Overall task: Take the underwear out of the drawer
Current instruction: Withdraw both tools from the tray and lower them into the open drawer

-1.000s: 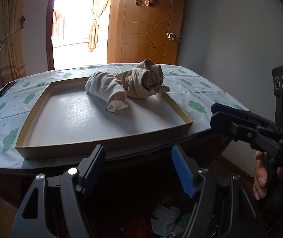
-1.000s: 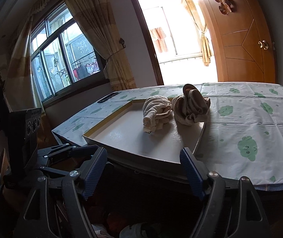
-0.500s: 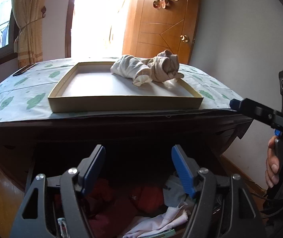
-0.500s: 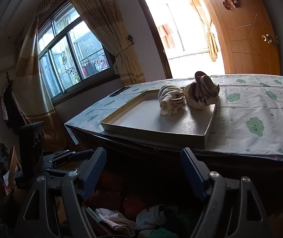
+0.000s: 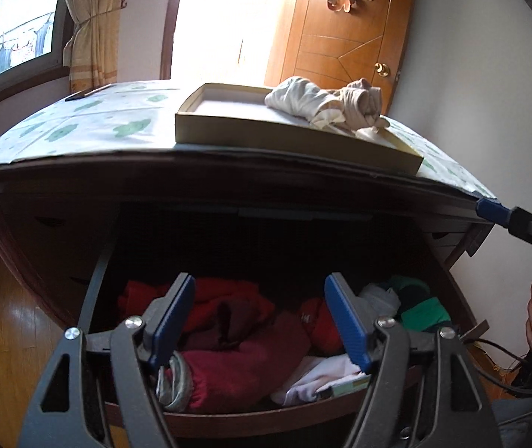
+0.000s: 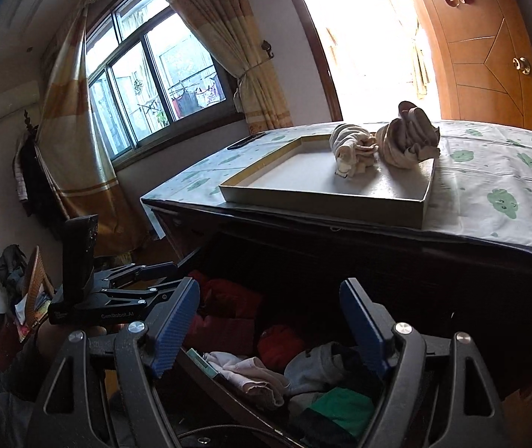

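- Holding my left gripper wide open and empty, I hover it above the open drawer, jaws framing the clothes below.
- My right gripper is likewise spread wide, gripping nothing, over the drawer's right side.
- The underwear sits in a loose jumble in the drawer: a dark red garment, a pale pink piece near the front rim, a green item to the right.
- I judge all of it light, soft and floppy; a bunched fold on top looks like the best place to pinch.
- On the chest above, a shallow tray holds two rolled beige bundles.
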`<state>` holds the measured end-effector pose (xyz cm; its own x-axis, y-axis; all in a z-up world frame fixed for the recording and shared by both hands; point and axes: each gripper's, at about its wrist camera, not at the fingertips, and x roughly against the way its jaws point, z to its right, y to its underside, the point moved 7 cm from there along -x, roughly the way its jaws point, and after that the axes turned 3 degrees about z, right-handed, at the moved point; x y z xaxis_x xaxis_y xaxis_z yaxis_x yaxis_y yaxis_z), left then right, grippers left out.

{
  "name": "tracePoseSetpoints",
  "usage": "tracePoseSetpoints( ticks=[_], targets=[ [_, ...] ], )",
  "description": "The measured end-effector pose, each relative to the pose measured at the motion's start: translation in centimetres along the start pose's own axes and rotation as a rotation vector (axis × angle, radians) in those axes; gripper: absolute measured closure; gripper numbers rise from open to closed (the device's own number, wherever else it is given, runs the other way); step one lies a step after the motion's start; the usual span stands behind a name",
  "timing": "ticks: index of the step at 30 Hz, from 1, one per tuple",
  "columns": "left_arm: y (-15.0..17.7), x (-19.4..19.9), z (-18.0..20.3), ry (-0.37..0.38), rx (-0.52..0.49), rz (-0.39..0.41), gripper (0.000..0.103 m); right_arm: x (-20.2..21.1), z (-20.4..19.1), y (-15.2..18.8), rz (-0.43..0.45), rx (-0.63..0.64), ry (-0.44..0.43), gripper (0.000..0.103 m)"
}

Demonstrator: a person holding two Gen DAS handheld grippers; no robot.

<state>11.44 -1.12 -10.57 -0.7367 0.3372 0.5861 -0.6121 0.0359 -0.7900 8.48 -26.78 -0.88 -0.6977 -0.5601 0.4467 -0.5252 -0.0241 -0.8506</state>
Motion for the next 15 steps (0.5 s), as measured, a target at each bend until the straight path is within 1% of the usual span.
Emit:
tracePoseSetpoints(
  ticks=[3, 7, 10, 12, 15],
  targets=[
    [0.7, 0.0, -0.4, -0.003, -0.01, -0.024, 0.03, -0.4, -0.7, 1.1, -0.027, 0.006, -0.016, 0.024],
    [1.8, -0.1, -0.4, -0.014, -0.068, -0.078, 0.03, -1.5, -1.0, 2.8, -0.077, 0.025, -0.028, 0.024],
    [2.3, -0.2, -0.2, -0.008, -0.1, -0.117, 0.03, -2.0, -0.1, 3.7, -0.097, 0.004, -0.01, 0.024],
    [2.4, -0.3, -0.1, -0.011, -0.117, -0.139, 0.03, -2.1, 0.7, 4.1, -0.096, -0.016, 0.0, 0.024],
    [2.9, -0.9, 0.4, -0.007, -0.153, -0.191, 0.03, -2.1, 1.5, 4.6, -0.096, -0.017, 0.022, 0.024]
  ],
)
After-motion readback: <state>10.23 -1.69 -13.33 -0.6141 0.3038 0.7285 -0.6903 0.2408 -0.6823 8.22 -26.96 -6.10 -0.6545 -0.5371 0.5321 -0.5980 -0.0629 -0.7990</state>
